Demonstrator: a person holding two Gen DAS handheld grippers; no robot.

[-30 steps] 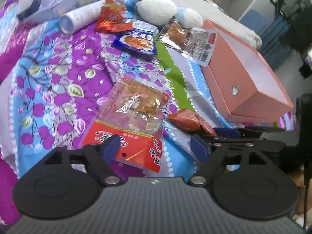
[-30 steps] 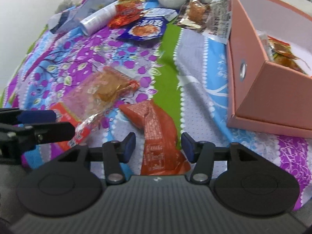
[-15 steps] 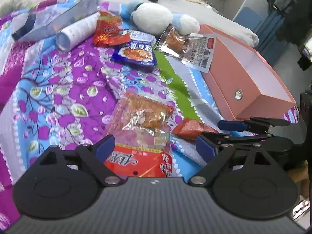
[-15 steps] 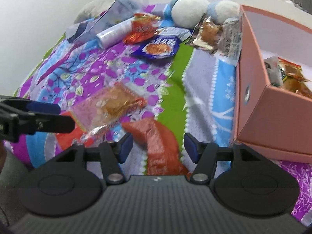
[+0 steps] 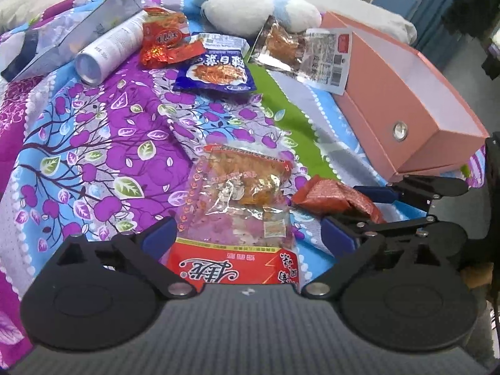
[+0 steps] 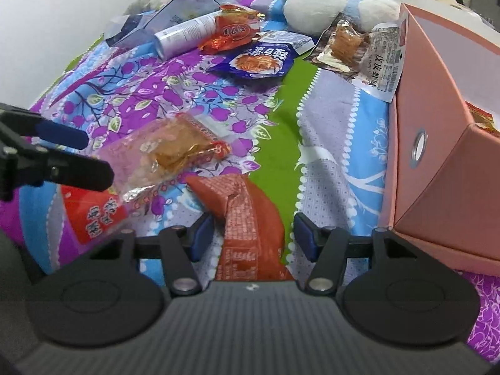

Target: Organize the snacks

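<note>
Clear snack pack w/ red end [image 5: 237, 218] lies flat on the bed cover [image 5: 93, 143], its red end between the fingers of the left gripper [image 5: 247, 240]. Those fingers have just been opening and now stand about as wide as they go, one each side of the pack, pads not pressing it; nothing held. Just beside it, the orange-red wrapper [image 6: 250, 218] lies crumpled, running in between the fingers of the right gripper [image 6: 250, 237]. These are roughly half open w/ gaps both sides of the wrapper, so no grip there either.

Further off: pink box [image 6: 437, 162] at the right, open-topped, w/ at least one pack already inside, prob. the drop spot. At the far end a blue pack [image 5: 215, 68], a red foil pack [image 5: 165, 43], a clear pack w/ white label [image 5: 300, 53] leaning on the box, plus a white tube [image 5: 109, 53] and plush toy [image 5: 237, 9].

Risks, as I judge them:
- Both packs thin and flat on soft bedding; fingers may close on cloth too, or slide over the film w/o catching.
- Clear pack looks slippery; gripped only at the end, it could droop and slip out.
- The two grippers sit close, so tips could clash on closing.
- Box wall is tall; a low carry could snag it.
</note>
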